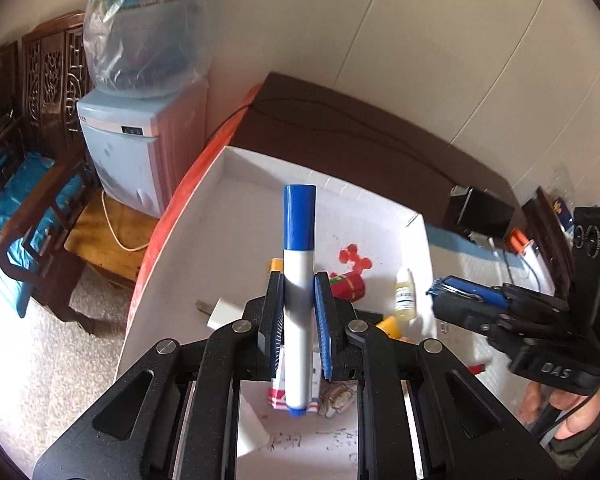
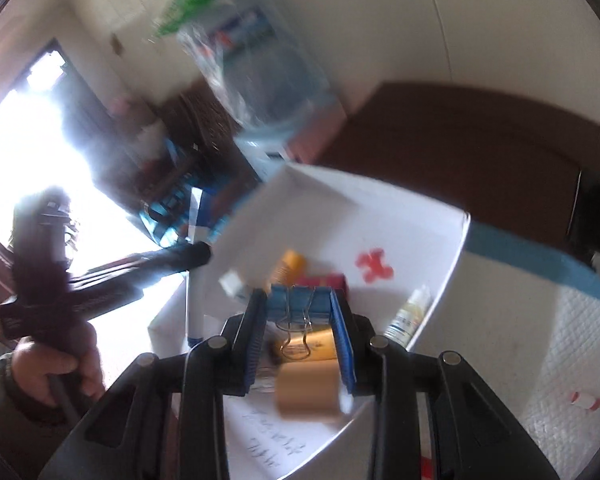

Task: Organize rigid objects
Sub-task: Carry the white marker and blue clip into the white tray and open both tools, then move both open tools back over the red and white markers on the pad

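Above white box [image 1: 236, 216], marker [image 1: 298, 280], binder clip [image 2: 300, 304] gripped

The one clearly readable mark is "DAS", in raised letters on the black body of the right gripper [image 1: 466, 295], at about four o'clock in the left wrist view. The small dropper bottle [image 1: 404, 295] at three o'clock from the frame's centre carries a printed label, too small to read. Handwritten scribbles cover the white sheet [image 1: 300, 452] at six o'clock, illegible in both views. The water jug's [image 1: 140, 20] wrapper at eleven o'clock shows red characters, blurred beyond reading.
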A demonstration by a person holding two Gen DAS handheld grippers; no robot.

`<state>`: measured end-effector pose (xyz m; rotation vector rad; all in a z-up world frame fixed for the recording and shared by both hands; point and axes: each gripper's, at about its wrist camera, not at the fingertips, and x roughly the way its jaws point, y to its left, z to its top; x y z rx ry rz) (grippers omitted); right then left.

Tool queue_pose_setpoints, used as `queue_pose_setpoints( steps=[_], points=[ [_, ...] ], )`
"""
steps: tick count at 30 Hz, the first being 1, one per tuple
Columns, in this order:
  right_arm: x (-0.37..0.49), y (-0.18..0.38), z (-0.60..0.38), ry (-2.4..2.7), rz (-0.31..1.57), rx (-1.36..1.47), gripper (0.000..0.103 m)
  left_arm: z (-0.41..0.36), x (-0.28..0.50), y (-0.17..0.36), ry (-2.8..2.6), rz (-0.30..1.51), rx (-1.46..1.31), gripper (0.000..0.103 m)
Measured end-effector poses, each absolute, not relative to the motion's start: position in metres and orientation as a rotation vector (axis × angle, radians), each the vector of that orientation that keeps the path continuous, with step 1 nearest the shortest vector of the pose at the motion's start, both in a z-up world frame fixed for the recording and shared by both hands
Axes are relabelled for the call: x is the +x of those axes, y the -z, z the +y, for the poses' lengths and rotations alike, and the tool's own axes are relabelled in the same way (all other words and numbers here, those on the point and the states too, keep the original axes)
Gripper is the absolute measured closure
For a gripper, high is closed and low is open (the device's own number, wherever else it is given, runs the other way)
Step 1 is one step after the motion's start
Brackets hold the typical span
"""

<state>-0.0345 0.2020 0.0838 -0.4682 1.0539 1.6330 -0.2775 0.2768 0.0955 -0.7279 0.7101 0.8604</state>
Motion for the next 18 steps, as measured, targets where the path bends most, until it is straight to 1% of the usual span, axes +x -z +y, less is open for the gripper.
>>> queue_pose_setpoints(
  steps=[6,7,8,9,10,11,12,18],
  points=[
    [-0.035,-0.082,0.211,-1.62,1.016,-0.487,0.071,0.288,-0.275,-0.081,-0.91,0.753,-0.724,0.089],
    [-0.037,-0.081,0.212,-1.621,1.009,-0.5,0.068,0.289,-0.276,-0.08,-0.923,0.76,-0.723,0.088],
    [-0.04,-0.078,0.213,-1.622,1.006,-0.513,0.053,0.29,-0.277,-0.079,-0.939,0.767,-0.718,0.082],
    [-0.04,-0.076,0.212,-1.621,1.005,-0.52,0.024,0.291,-0.277,-0.078,-0.948,0.774,-0.715,0.073],
    [-0.042,-0.074,0.212,-1.619,0.999,-0.523,0.011,0.291,-0.278,-0.077,-0.962,0.785,-0.709,0.037],
    [-0.043,-0.073,0.209,-1.619,0.991,-0.523,0.0,0.291,-0.278,-0.076,-0.973,0.792,-0.702,0.002],
    [-0.045,-0.073,0.206,-1.622,0.982,-0.524,0.0,0.289,-0.279,-0.076,-0.985,0.79,-0.692,0.0],
    [-0.058,-0.08,0.188,-1.642,0.933,-0.533,0.0,0.277,-0.285,-0.083,-1.019,0.778,-0.68,0.0]
  ],
)
